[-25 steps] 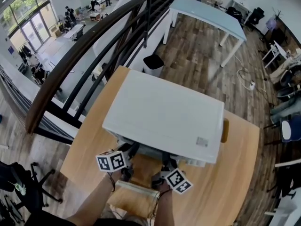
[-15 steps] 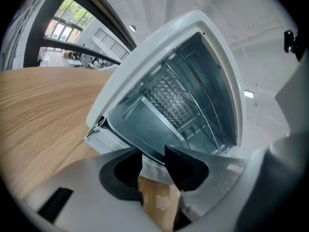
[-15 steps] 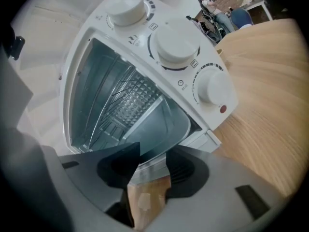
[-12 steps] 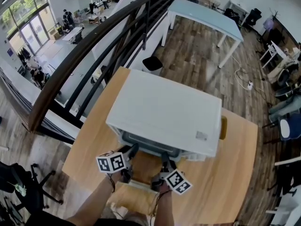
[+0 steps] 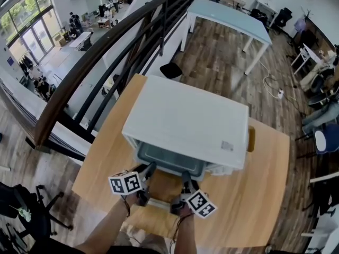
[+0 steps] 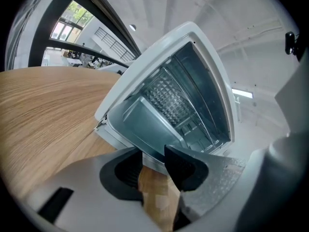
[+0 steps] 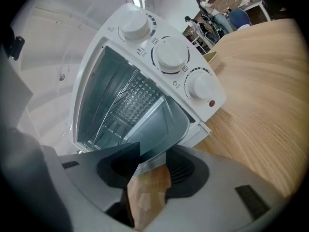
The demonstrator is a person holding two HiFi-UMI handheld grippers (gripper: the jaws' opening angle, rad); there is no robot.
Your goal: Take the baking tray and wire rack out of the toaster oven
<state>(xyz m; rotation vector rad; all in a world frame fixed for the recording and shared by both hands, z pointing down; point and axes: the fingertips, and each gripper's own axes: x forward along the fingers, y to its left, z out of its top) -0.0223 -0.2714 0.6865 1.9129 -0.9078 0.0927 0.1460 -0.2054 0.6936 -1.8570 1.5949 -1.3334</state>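
A white toaster oven stands on a wooden table with its door folded down. The grey baking tray sticks partly out of the oven's mouth. My left gripper is shut on the left part of the tray's front rim, and my right gripper is shut on the right part. In the left gripper view the tray runs between the jaws of the left gripper. The right gripper pinches the same rim. Thin wires of the rack show inside the oven above the tray.
The open glass door lies flat under both grippers, near the table's front edge. Three white knobs sit on the oven's right panel. A small wooden holder stands right of the oven. A dark railing runs beyond the table's left side.
Both grippers have drawn back toward me with the tray's rim, and more of the grey tray now shows outside the oven.
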